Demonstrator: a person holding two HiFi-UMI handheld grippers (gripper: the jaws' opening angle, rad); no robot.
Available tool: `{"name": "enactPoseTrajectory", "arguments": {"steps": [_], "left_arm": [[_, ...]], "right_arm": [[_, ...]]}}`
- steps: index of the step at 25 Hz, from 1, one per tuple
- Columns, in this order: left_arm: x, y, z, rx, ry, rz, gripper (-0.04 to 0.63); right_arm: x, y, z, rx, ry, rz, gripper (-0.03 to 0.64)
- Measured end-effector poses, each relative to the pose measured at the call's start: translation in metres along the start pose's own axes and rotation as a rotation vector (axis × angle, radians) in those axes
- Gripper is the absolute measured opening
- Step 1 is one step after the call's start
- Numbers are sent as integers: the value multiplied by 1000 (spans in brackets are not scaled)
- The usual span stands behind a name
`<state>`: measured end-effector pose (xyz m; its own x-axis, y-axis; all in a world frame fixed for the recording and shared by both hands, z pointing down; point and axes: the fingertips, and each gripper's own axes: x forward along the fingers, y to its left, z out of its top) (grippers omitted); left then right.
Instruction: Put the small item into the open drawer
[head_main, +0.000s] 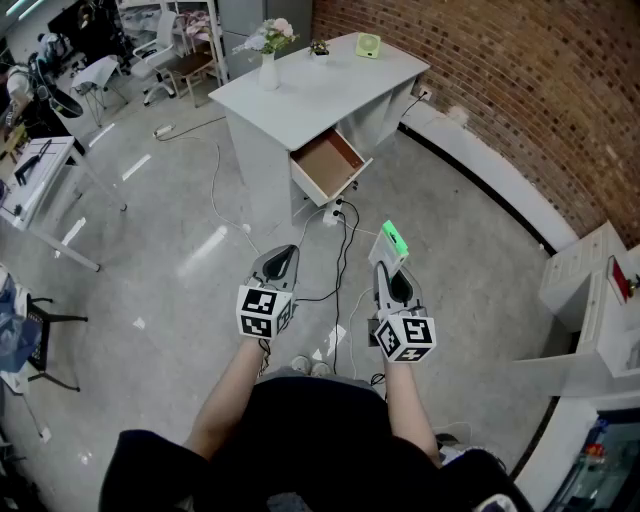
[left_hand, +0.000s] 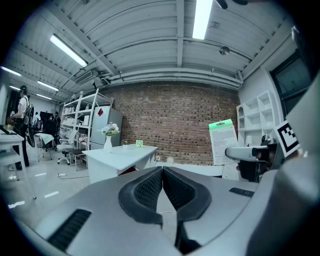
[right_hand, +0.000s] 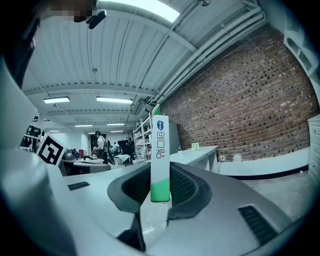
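Note:
A flat white box with a green end (head_main: 392, 243) stands up between the jaws of my right gripper (head_main: 390, 268), which is shut on it; in the right gripper view the small box (right_hand: 160, 157) shows edge-on with blue print. My left gripper (head_main: 281, 262) hangs beside it over the floor, shut with nothing in it, its pads (left_hand: 150, 189) pressed together. The white desk (head_main: 300, 95) stands ahead, its brown drawer (head_main: 328, 165) pulled open toward me. From the left gripper view the box (left_hand: 223, 141) and the right gripper show at the right.
A vase of flowers (head_main: 268, 55), a small plant (head_main: 319, 47) and a green clock (head_main: 368, 45) sit on the desk. Cables (head_main: 340, 255) trail over the floor below the drawer. A brick wall (head_main: 520, 90) runs along the right, white shelves (head_main: 600, 290) near it, chairs and tables far left.

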<state>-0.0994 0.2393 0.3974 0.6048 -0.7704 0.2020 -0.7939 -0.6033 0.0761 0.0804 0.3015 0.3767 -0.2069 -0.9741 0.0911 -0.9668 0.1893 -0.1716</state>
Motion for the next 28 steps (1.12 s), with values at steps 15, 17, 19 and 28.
{"name": "enactPoseTrajectory", "arguments": {"steps": [15, 17, 19, 28], "left_arm": [[8, -8, -16, -25, 33, -28, 22], [8, -9, -18, -27, 36, -28, 22], [8, -10, -20, -30, 39, -23, 23], [-7, -2, -32, -44, 76, 52, 23]], "right_arm": [[-4, -6, -6, 1, 14, -27, 80], [-6, -7, -7, 10, 13, -26, 81], [-7, -9, -8, 28, 8, -22, 81], [-3, -15, -15, 59, 20, 12, 84]]}}
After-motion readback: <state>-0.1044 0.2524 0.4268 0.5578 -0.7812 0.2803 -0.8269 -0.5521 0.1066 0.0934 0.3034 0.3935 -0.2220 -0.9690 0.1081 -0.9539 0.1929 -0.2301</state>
